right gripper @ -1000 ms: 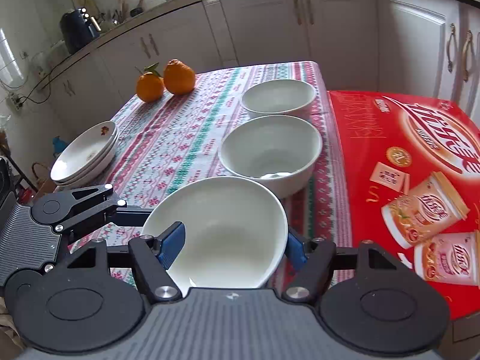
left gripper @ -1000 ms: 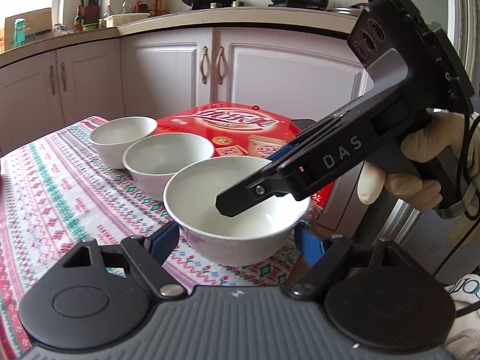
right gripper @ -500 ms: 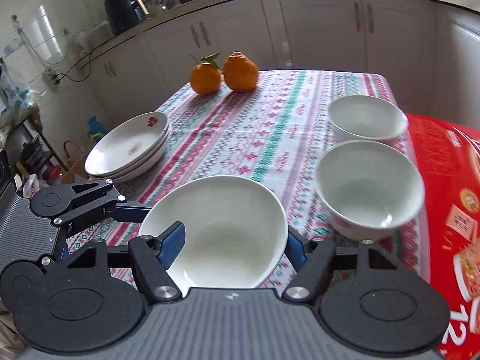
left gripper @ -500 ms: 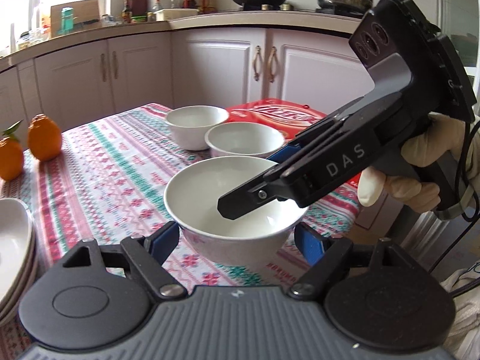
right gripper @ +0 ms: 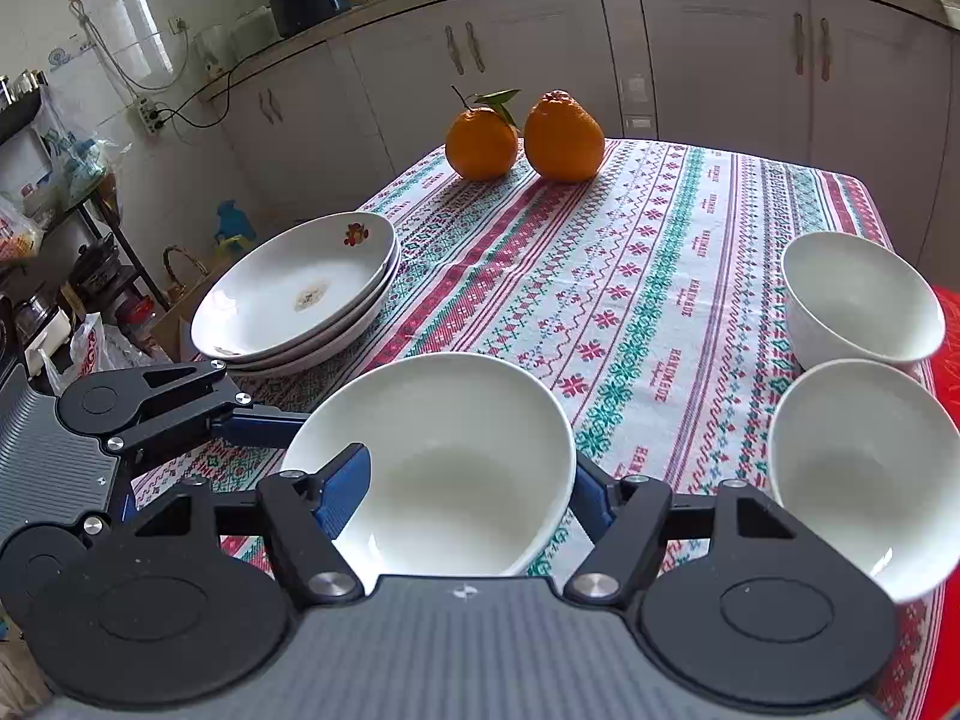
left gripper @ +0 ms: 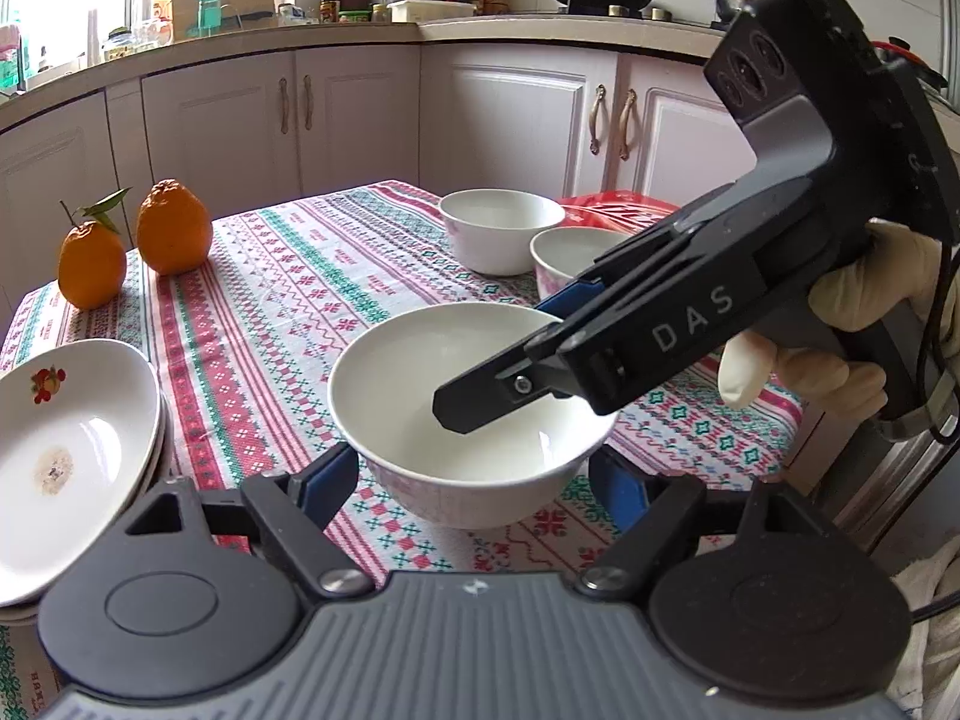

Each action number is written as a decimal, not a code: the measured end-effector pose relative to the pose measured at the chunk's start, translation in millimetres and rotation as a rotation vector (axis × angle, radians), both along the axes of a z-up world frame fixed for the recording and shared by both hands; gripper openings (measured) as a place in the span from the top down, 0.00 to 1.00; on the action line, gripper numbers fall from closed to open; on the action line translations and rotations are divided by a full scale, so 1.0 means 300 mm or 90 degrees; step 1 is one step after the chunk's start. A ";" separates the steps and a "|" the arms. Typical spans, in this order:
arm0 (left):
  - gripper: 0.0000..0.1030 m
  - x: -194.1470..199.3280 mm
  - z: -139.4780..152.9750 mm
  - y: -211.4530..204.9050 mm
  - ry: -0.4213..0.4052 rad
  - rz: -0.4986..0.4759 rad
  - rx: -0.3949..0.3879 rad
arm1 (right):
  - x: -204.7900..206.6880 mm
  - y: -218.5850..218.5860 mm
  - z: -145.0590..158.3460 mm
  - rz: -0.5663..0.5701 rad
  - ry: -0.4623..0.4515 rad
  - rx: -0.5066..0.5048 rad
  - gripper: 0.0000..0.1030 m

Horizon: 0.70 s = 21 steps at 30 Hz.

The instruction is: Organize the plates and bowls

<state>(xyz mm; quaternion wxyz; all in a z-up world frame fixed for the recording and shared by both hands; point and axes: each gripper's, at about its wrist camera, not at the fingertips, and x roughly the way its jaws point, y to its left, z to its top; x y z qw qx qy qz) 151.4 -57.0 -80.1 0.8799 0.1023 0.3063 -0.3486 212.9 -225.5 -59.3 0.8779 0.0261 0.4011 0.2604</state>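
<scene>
A white bowl (left gripper: 390, 384) hangs just above the patterned tablecloth (left gripper: 270, 312), held by both grippers. My left gripper (left gripper: 471, 480) is shut on its lower sides, a blue pad on each flank. My right gripper (left gripper: 510, 354) comes in from the right, held by a gloved hand (left gripper: 840, 324). It is shut on the bowl, one finger inside it and one outside the far rim. In the right wrist view the bowl (right gripper: 456, 420) sits tilted between my right gripper (right gripper: 467, 492) fingers. The left gripper's finger (right gripper: 258, 420) touches its left side.
Two more white bowls (right gripper: 858, 300) (right gripper: 858, 462) stand at the table's right edge beside a red box (right gripper: 948, 348). A stack of shallow plates (right gripper: 300, 282) lies at the left edge. Two oranges (right gripper: 564, 138) (right gripper: 480, 141) sit at the far end. Kitchen cabinets (left gripper: 360, 120) surround the table.
Both grippers have carried the bowl leftward across the table, away from the red box and the other two bowls. The plates and oranges have come into view.
</scene>
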 end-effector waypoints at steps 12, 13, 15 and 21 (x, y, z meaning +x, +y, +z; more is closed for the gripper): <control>0.19 0.047 -0.026 0.003 0.012 0.015 0.002 | 0.062 0.018 -0.022 0.007 0.003 -0.006 0.27; 0.19 0.050 -0.027 0.003 0.012 0.016 0.003 | 0.066 0.020 -0.025 0.007 0.003 -0.007 0.27; 0.19 0.053 -0.026 0.004 0.011 0.017 0.004 | 0.072 0.021 -0.027 0.007 0.004 -0.007 0.27; 0.19 0.060 -0.025 0.007 0.013 0.022 0.003 | 0.081 0.022 -0.030 0.008 0.003 -0.002 0.27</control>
